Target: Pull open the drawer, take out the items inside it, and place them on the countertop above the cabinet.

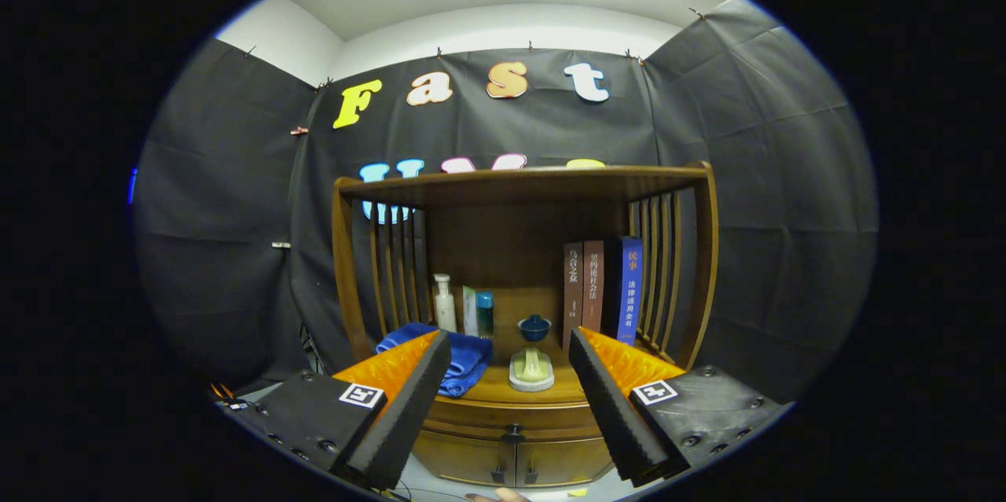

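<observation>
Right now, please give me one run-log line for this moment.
stage: approach | tongs: open, nothing held, short of cabinet | drawer: closed | countertop: towel, soap dish, bottles, books

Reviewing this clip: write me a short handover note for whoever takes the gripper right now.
Gripper: open, holding nothing, facing the wooden cabinet and not touching it.
Drawer: shut, below the countertop, its knob between and beyond the fingers. Contents hidden.
Countertop already carries a blue towel, bottles, a small blue cup, a pale dish and books.
Done: nothing yet.
Left: pull the drawer open, take the items out, set them on the countertop.
</observation>
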Demonstrator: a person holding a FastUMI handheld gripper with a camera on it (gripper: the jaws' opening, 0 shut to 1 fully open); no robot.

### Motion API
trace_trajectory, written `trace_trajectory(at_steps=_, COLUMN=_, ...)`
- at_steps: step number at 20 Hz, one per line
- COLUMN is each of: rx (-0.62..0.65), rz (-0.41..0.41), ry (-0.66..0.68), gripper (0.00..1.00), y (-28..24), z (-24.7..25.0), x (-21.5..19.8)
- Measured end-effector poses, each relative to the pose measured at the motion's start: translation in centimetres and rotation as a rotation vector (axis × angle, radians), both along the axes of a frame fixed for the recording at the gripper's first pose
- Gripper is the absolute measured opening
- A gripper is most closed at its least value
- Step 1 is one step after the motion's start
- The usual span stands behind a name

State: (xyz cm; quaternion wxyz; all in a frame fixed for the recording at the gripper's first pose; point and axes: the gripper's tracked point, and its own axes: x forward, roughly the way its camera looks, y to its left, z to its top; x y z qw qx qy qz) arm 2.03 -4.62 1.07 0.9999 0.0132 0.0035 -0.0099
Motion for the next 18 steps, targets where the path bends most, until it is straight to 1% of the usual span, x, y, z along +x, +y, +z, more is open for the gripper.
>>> trace_trajectory(at_steps=4, rx=-0.023, rz=-0.013, ry=0.001, gripper=0.99, y=0.0, z=0.8, x=-0.7)
trace_trajectory(at_steps=11, rx=-0.041, rz=-0.010, ry=0.021, gripper=0.99, y=1.2, z=0.0, x=-0.9)
trace_trajectory(at_steps=18, rx=-0.021, rz=-0.013, ry=0.022, gripper=0.98, y=1.6, z=0.1, x=-0.7)
